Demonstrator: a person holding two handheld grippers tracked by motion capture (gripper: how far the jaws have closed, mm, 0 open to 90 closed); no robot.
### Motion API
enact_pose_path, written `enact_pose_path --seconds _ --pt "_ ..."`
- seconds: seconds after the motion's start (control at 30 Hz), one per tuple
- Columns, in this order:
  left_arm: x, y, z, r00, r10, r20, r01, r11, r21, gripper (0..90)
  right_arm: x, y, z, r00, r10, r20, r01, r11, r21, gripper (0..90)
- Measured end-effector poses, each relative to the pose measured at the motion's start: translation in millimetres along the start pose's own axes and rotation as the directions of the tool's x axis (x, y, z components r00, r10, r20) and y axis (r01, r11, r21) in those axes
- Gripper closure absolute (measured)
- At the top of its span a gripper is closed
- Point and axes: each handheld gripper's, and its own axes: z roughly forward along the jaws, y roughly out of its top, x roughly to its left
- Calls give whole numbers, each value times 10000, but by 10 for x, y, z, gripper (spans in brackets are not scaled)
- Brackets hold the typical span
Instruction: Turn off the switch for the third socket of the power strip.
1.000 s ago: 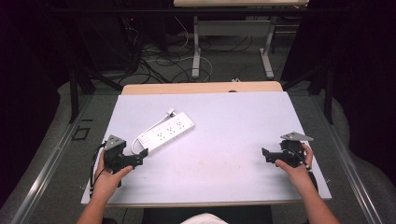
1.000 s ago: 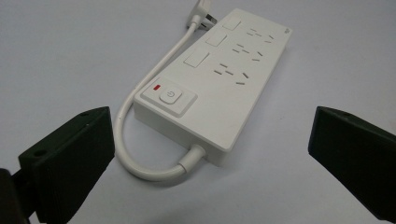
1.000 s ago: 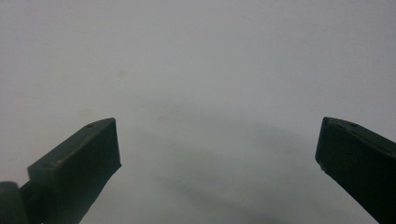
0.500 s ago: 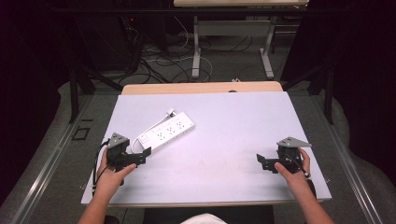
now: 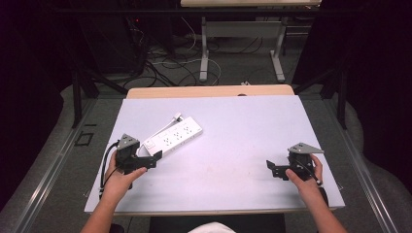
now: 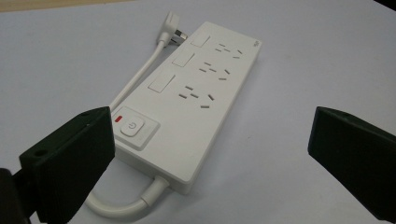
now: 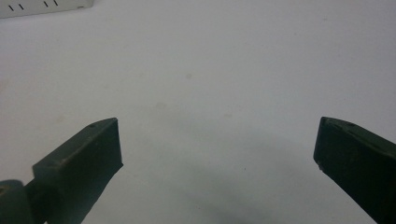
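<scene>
White power strip (image 6: pixel 196 102) lying flat left of centre on the pale desk (image 5: pixel 243 126) — three socket rows, a switch with red mark, thick cord curling away — just ahead of the left gripper (image 5: pixel 145 161), jaws wide and empty; right gripper (image 5: pixel 273 170) likewise.

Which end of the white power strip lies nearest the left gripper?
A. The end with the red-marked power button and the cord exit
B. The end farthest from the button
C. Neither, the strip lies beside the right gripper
A. In the left gripper view the power button and the cord leaving the power strip sit closest to the open left gripper.
</scene>
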Motion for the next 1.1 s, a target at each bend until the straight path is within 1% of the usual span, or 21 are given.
enact_pose_path --seconds 0.07,0.1,0.13,0.2,0.23,0.27,0.3,0.33,0.37,0.4,0.43,0.6,0.73,0.77,0.8,0.87,0.9,0.97,1.0,1.07,1.1 --pt "-12 16 10 10000 -18 4 18 10000 48 6 2 0 2 10000 28 -5 -28 10000 10 5" --pt "-10 25 12 10000 62 9 -62 10000 71 6 1 -1 4 10000 1 -29 0 10000 16 5" --pt "-19 31 19 10000 -5 3 5 10000 74 6 1 -1 4 10000 1 -29 0 10000 16 5" --pt "-28 51 31 10000 19 51 -20 9999 169 6 12 1 2 9999 133 -56 -132 9999 51 6" --pt "-28 51 31 10000 19 51 -20 9999 169 6 12 1 2 9999 133 -56 -132 9999 51 6" --pt "-37 57 40 10000 -31 75 30 9999 152 6 2 0 0 10000 18 -3 -18 10000 44 5" --pt "-43 64 43 10000 11 28 -12 9998 175 6 2 0 1 10000 35 -10 -35 10000 16 5" --pt "-45 72 48 9999 61 83 -63 9998 197 6 2 0 1 10000 35 -10 -35 10000 16 5" --pt "-57 79 54 10000 24 53 -25 9998 195 6 6 2 -3 10000 86 -42 -86 10000 21 5" --pt "-56 89 57 9999 135 49 -136 9996 235 6 6 3 -5 10000 77 -44 -77 10000 15 6" --pt "-68 97 62 9999 95 55 -96 9997 244 7 8 3 -6 10000 70 -55 -70 10000 1 5" --pt "-94 143 83 9995 308 18 -309 9991 299 11 9 5 -7 10000 38 -49 -38 10000 -15 6" --pt "-116 180 92 9992 391 43 -392 9985 382 14 10 6 -9 10000 46 -37 -46 10000 -26 5" --pt "-121 188 98 9992 408 46 -410 9987 309 16 10 5 -9 10000 26 -31 -26 10000 -32 6" --pt "-123 200 96 9990 434 46 -436 9985 340 16 10 5 -9 10000 26 -31 -26 10000 -32 6" --pt "-128 220 95 9990 447 78 -450 9983 374 17 9 5 -9 10000 12 -55 -12 10000 -11 6" --pt "-135 227 101 9991 415 39 -416 9987 282 19 11 5 -8 10000 31 -48 -31 10000 -21 6" --pt "-133 249 92 9989 475 51 -476 9981 392 20 14 5 -9 10000 47 -66 -47 10000 -9 6" --pt "-136 256 92 9991 421 50 -423 9983 390 21 14 4 -10 10000 39 -74 -39 10000 -9 5" --pt "-129 272 90 9988 485 36 -486 9980 413 24 15 5 -11 10000 49 -75 -49 10000 1 6" --pt "-133 279 94 9992 388 47 -390 9985 389 24 15 5 -11 10000 48 -77 -48 10000 3 6"
